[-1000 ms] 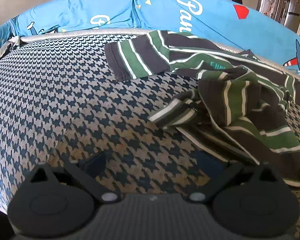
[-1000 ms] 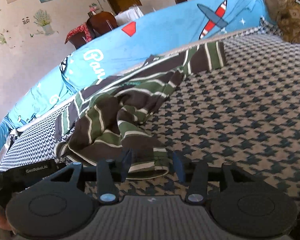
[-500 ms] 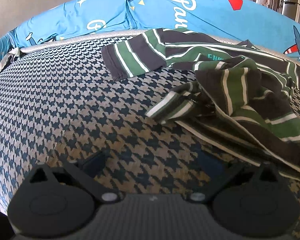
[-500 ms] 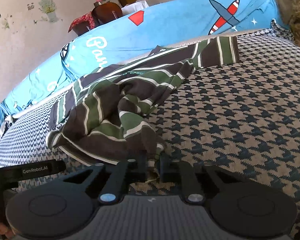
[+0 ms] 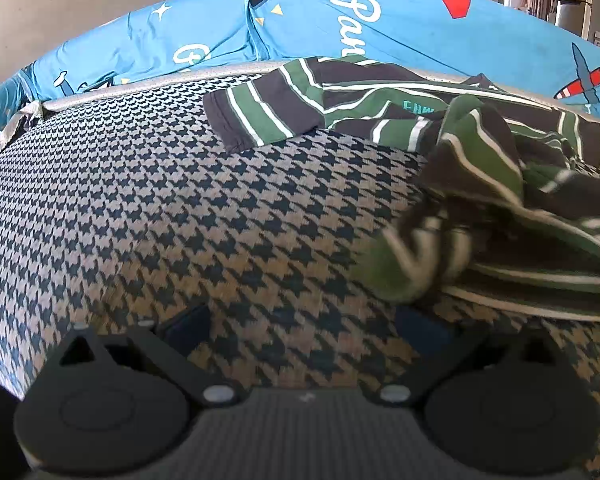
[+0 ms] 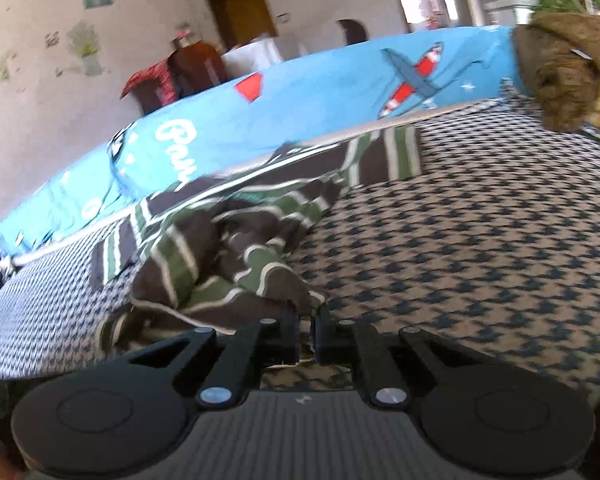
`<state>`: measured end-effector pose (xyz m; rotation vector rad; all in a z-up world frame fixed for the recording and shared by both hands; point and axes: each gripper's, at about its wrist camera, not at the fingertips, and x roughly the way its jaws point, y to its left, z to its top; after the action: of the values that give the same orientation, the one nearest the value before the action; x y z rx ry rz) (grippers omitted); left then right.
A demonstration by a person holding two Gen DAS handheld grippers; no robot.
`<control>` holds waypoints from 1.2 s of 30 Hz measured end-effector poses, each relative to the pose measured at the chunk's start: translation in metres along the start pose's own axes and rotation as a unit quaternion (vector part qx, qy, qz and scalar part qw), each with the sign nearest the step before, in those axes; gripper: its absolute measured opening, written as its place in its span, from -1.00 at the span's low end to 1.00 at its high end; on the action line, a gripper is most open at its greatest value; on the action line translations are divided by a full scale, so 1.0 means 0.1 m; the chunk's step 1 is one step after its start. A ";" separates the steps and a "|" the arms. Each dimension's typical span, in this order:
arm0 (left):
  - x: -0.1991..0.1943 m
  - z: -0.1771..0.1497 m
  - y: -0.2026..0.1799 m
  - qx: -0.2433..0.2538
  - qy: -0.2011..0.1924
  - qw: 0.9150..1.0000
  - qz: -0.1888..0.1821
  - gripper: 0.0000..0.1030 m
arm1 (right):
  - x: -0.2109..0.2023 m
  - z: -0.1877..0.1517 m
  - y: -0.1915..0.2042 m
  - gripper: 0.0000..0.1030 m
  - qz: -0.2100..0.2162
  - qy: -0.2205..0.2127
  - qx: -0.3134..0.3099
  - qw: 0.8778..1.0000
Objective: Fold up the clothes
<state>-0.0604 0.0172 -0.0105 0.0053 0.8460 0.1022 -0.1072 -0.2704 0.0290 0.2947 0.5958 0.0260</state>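
Closing since a second ago, the right claw now pinches the hem of the soft, limp striped shirt, while the left claw stands wide and empty.

Shirt crumpled on the mattress, sleeves toward the printed sheet behind.

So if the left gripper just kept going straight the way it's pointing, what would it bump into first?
Probably the houndstooth cover itself: the left gripper is open, tilted down at bare patterned fabric. The striped shirt lies off to its right, likely just outside that line, though depth is hard to judge.
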 end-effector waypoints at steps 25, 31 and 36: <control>-0.18 -0.15 0.01 -0.001 0.007 1.000 -0.014 1.00 | -0.31 0.00 -0.50 -0.82 -0.155 -0.032 0.029 0.987; -0.17 -0.15 0.01 -0.004 0.008 1.000 -0.013 1.00 | -0.44 0.00 -0.40 -0.63 -0.170 -0.075 0.006 0.983; -0.16 -0.14 0.01 -0.006 0.008 1.000 -0.015 1.00 | -0.46 0.00 -0.29 -0.49 -0.159 -0.081 -0.025 0.984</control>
<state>-0.0818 0.0162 -0.0078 -0.0200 0.8611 0.0798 -0.1467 -0.3035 0.0458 0.1484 0.4745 -0.2879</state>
